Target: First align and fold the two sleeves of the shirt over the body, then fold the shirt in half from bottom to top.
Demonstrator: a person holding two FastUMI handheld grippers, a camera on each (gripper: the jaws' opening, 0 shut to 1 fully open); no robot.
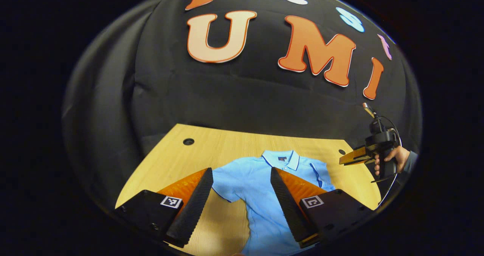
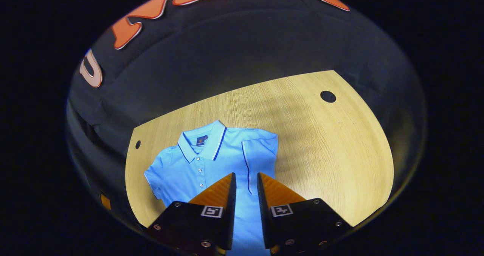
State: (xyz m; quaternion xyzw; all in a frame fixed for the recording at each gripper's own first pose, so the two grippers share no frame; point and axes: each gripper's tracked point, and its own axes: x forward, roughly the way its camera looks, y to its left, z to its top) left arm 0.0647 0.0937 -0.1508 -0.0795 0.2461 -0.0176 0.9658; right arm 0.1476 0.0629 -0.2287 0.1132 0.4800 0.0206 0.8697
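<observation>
Left gripper view: a light blue shirt (image 1: 261, 188) lies flat on the wooden tabletop (image 1: 227, 142), its collar (image 1: 281, 159) pointing to the far wall. The left gripper (image 1: 242, 195) hangs above the shirt with its jaws spread wide and nothing between them. The shirt's left sleeve (image 1: 227, 186) sticks out flat to the side, so it is not folded yet. On the other side the shirt's edge looks straight, with a thin dark stripe (image 1: 315, 174) on it. Farther off, a hand (image 1: 393, 159) holds the right gripper (image 1: 349, 157) up in the air beside the tabletop. I cannot tell from here how its jaws stand.

Right gripper view: the same shirt (image 2: 211, 161) sits near the middle of the tabletop (image 2: 321, 142). One sleeve (image 2: 261, 150) is folded in over the body. The other sleeve (image 2: 155, 180) is spread out. The right gripper (image 2: 245, 182) is above the shirt with its jaws close together, a small gap left, and they hold nothing.

I think one sleeve is done. Left to do: fold in the other sleeve, then fold the bottom up to the top.
</observation>
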